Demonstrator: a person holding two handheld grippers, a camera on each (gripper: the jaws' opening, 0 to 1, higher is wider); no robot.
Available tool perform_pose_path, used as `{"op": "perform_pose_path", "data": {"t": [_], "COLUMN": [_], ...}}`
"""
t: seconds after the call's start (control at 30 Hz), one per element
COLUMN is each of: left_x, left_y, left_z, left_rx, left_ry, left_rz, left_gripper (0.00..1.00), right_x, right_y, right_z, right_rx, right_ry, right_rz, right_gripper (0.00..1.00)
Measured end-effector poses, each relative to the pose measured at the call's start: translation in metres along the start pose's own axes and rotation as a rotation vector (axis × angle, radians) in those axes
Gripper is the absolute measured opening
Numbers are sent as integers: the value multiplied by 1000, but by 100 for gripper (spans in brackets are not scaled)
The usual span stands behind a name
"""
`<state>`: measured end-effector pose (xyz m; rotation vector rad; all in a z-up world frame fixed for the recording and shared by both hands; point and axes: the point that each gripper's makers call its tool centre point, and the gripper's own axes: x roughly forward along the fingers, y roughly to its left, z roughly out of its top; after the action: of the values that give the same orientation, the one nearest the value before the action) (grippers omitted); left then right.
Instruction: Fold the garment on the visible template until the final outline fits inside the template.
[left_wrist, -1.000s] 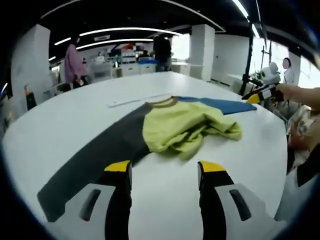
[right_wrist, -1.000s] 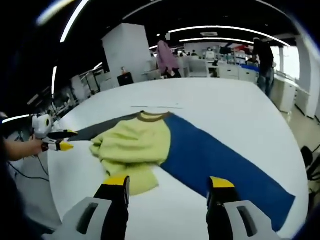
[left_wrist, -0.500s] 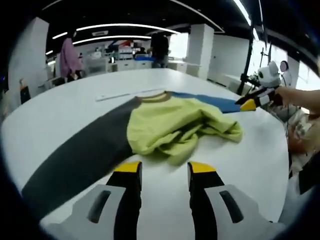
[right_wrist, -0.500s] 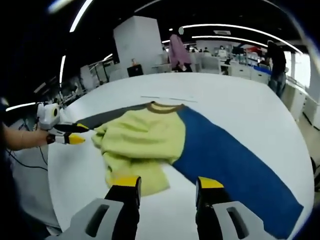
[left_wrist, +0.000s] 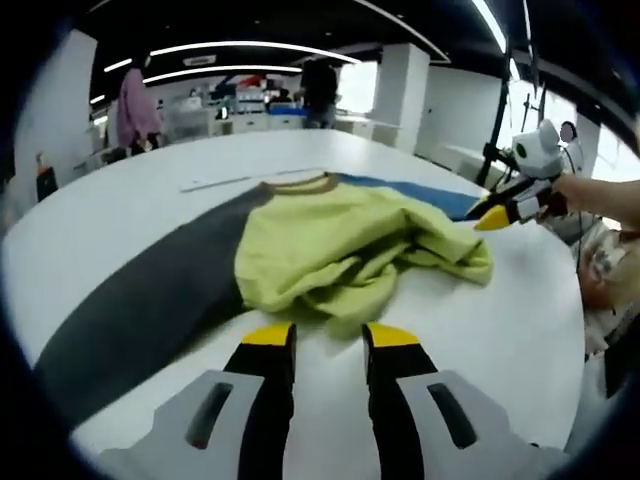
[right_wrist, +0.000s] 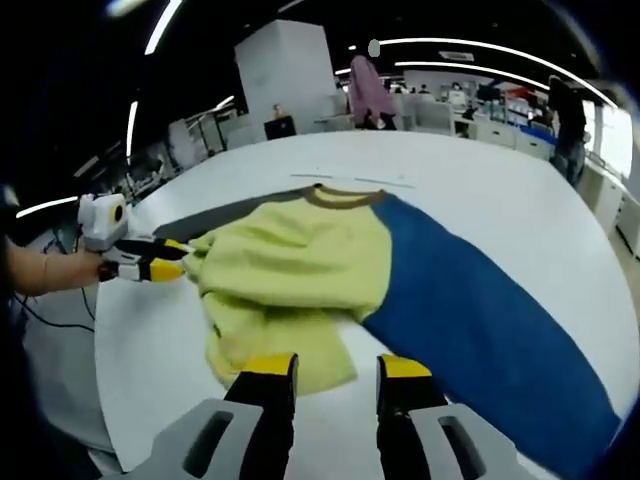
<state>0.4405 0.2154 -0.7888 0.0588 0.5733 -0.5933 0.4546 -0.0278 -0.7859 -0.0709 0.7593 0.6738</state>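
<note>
On the white table (left_wrist: 120, 210), the yellow shirt (left_wrist: 340, 250) lies bunched between its grey sleeve (left_wrist: 150, 300) and blue sleeve (right_wrist: 480, 310), folding barely begun, with the left gripper (left_wrist: 328, 335) and right gripper (right_wrist: 336, 367) narrowly parted, holding nothing.

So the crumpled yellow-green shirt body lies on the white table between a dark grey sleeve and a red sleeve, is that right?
Not quite: the second sleeve is blue, not red, as the right gripper view shows. The crumpled yellow-green shirt body does lie on the white table between it and the dark grey sleeve.
</note>
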Motion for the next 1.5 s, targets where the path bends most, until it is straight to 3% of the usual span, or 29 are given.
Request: {"op": "perform_pose_path", "data": {"t": [0.23, 0.53, 0.63, 0.83, 1.03, 1.1, 1.5], "left_x": [5, 7, 8, 6, -4, -7, -47], "left_y": [-4, -7, -7, -9, -10, -11, -13], "left_z": [-4, -4, -5, -5, 1, 9, 33], "left_rx": [-44, -24, -13, -41, -93, -123, -195], "left_ry": [12, 9, 13, 9, 0, -41, -114], "left_rz": [-12, -14, -14, -16, -22, -29, -53], "left_gripper": [14, 9, 1, 1, 1, 1, 1], "right_x": [10, 14, 13, 14, 14, 11, -25], "right_y": [2, 5, 6, 4, 7, 7, 18], "right_z": [-6, -10, -10, -9, -10, -6, 4], "right_rx": [-22, -121, -134, -137, -136, -124, -82], "right_ry": [33, 63, 68, 63, 77, 64, 25], "right_rz": [6, -24, -31, -51, -48, -51, -43], "right_gripper": [22, 11, 10, 6, 1, 0, 0]}}
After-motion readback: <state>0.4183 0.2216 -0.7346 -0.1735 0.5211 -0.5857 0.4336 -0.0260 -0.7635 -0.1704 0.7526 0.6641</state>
